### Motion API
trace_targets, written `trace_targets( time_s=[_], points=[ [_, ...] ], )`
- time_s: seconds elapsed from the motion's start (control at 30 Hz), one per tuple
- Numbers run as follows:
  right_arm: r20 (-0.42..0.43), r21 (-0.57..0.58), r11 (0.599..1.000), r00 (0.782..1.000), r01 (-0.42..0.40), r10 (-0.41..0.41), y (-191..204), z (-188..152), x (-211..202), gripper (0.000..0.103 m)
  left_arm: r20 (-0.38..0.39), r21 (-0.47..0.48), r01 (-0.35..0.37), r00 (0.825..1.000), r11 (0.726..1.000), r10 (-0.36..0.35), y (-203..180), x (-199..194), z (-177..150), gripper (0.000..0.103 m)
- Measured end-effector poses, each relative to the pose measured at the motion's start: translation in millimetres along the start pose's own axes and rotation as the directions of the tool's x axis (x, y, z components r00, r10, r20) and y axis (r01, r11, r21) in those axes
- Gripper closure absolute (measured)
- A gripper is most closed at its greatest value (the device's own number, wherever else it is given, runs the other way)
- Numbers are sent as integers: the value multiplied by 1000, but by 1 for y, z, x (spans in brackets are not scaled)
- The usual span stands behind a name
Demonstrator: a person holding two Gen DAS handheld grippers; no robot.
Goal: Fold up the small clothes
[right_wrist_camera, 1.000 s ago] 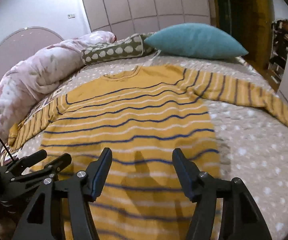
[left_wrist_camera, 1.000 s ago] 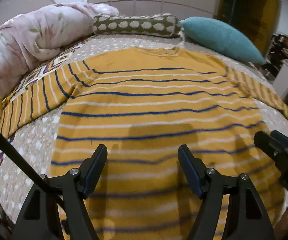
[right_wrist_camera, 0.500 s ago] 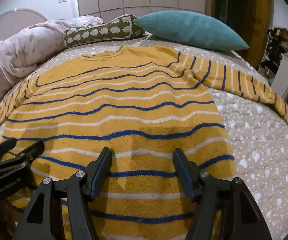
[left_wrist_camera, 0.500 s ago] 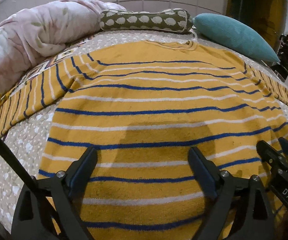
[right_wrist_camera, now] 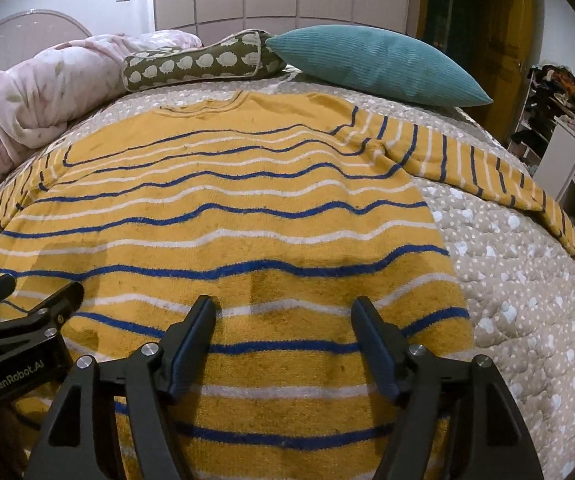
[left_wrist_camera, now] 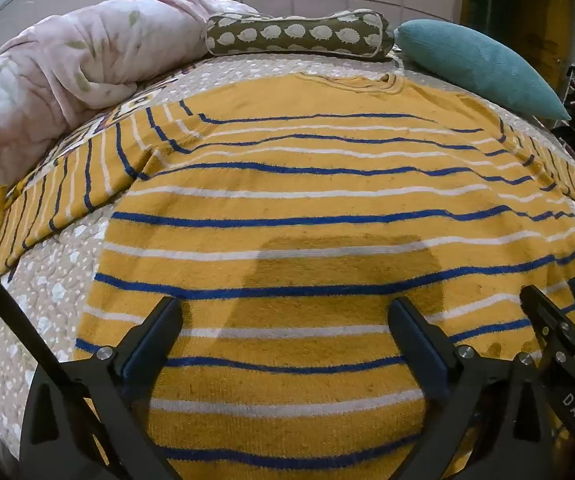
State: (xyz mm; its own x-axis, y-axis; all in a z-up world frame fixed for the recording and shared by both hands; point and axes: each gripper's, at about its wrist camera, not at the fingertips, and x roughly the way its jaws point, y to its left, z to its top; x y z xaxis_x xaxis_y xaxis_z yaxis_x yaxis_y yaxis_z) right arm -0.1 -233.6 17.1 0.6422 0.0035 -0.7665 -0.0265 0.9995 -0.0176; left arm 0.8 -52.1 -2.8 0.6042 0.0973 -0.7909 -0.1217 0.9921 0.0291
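A mustard-yellow sweater with blue and white stripes lies flat on the bed, neck toward the pillows, both sleeves spread out to the sides. It also shows in the right wrist view. My left gripper is open and empty, low over the sweater's lower body. My right gripper is open and empty, low over the lower body too, just right of the left one. The right gripper shows in the left wrist view. The left gripper shows in the right wrist view.
The bed has a beige dotted quilt. A pink duvet is heaped at the left. A patterned bolster and a teal pillow lie at the head. Shelves stand to the right of the bed.
Both grippers have moved forward and lower over the sweater, so it fills more of each view. Both stay open and empty.
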Motion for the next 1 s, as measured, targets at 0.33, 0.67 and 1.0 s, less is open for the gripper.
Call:
trace_targets(
  time_s=[0.33,0.67,1.0],
  points=[
    [-11,-19,999,999,30,-30,4,1,3,24,-3,-12,16,1000,1000,-16,3,0,0,0],
    [-18,-13,999,999,42,-42,2,2,2,20,-7,-11,14,1000,1000,-14,2,1,0,0],
    [-18,4,1000,1000,23,-22,0,1,0,19,-10,-5,-1,1000,1000,1,1,1,0,0]
  ],
)
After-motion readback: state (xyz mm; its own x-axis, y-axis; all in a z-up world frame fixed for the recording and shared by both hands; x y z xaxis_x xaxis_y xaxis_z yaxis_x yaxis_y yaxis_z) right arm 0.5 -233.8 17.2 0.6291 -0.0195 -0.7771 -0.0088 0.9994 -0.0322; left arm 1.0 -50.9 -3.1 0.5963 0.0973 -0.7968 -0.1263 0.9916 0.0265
